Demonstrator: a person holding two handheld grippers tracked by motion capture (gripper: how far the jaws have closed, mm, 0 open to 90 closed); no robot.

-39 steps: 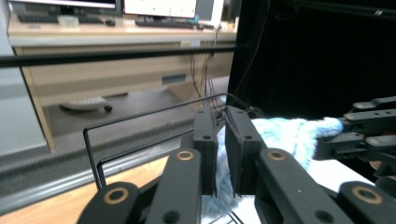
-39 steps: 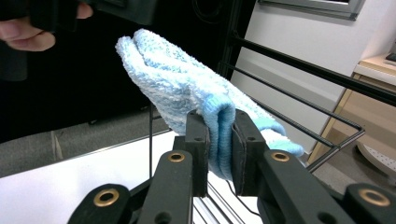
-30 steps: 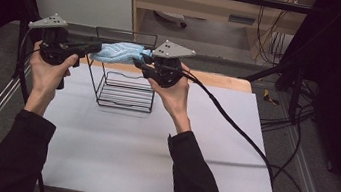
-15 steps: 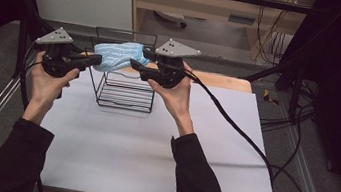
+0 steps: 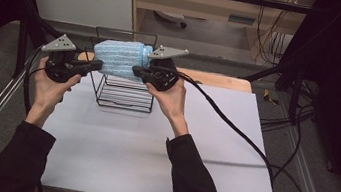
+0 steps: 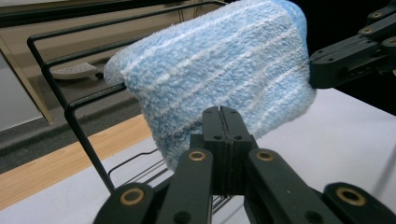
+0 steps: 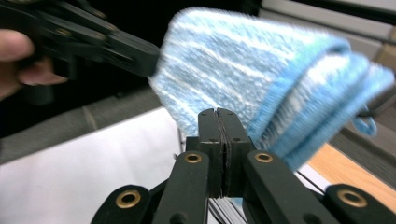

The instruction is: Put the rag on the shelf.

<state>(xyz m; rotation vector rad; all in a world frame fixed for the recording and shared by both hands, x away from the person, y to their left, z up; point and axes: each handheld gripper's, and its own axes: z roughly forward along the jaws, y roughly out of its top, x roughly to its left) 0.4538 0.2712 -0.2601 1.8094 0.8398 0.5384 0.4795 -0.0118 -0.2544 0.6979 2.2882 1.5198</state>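
Observation:
A folded blue towel with white stripes [image 5: 120, 58] hangs stretched between my two grippers, over the top of a black wire basket [image 5: 125, 100]. My left gripper [image 5: 98, 65] pinches its left lower edge, jaws pressed together. My right gripper [image 5: 136, 71] has just closed its jaws on the right lower edge. In the left gripper view the towel [image 6: 219, 60] sits just beyond the shut jaws [image 6: 221, 112] and against the basket's upper wire [image 6: 70, 112]. In the right gripper view the towel [image 7: 252, 65] is right behind the shut jaws [image 7: 217, 114].
The basket stands at the far middle of a white table [image 5: 149, 163], with a wooden strip [image 5: 221, 80] behind it. A thick black cable [image 5: 234, 130] runs from my right gripper across the table's right side. Metal frame rails flank the table.
The towel and both grippers have come down from above the basket's rim to its top. The towel now shows its broad striped face, spread wider between the grippers.

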